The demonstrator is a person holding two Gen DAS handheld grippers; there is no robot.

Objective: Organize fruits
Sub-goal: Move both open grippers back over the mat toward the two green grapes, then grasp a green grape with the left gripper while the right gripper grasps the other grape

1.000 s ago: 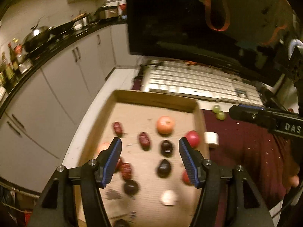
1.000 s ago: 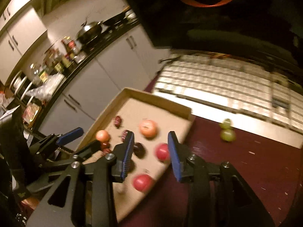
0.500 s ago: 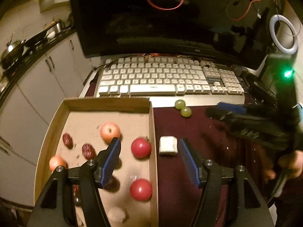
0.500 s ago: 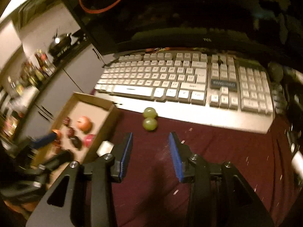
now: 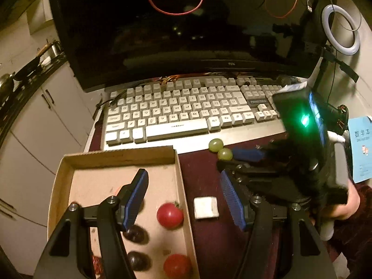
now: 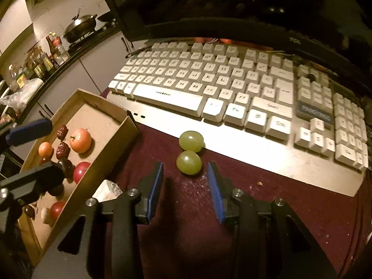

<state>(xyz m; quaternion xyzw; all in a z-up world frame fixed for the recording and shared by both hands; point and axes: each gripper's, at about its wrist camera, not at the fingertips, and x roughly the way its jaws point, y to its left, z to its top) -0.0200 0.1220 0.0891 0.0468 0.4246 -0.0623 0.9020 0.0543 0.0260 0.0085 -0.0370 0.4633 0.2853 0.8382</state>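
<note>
Two green grapes lie on the dark red mat by the keyboard's front edge, the near grape (image 6: 188, 162) touching the far grape (image 6: 191, 141). My right gripper (image 6: 185, 186) is open, its blue pads just short of the near grape on either side. The grapes (image 5: 220, 150) also show in the left wrist view, with the right gripper (image 5: 246, 160) beside them. My left gripper (image 5: 184, 195) is open and empty above the right wall of the cardboard tray (image 5: 183, 200). The tray (image 6: 109, 139) holds red tomatoes (image 5: 169, 215), an orange fruit (image 6: 80, 140), dark plums (image 5: 136, 234) and red dates (image 6: 62, 150).
A white keyboard (image 6: 232, 86) lies behind the grapes, with a dark monitor (image 5: 186, 34) behind it. A small white block (image 5: 205, 208) lies on the mat right of the tray. A ring light (image 5: 340, 30) and a blue booklet (image 5: 362, 144) stand at the right. Kitchen counter at the left.
Both grippers have swung right, away from over the tray. The right gripper has closed in on the grapes, which now sit just ahead of its pads. Both stay open.
</note>
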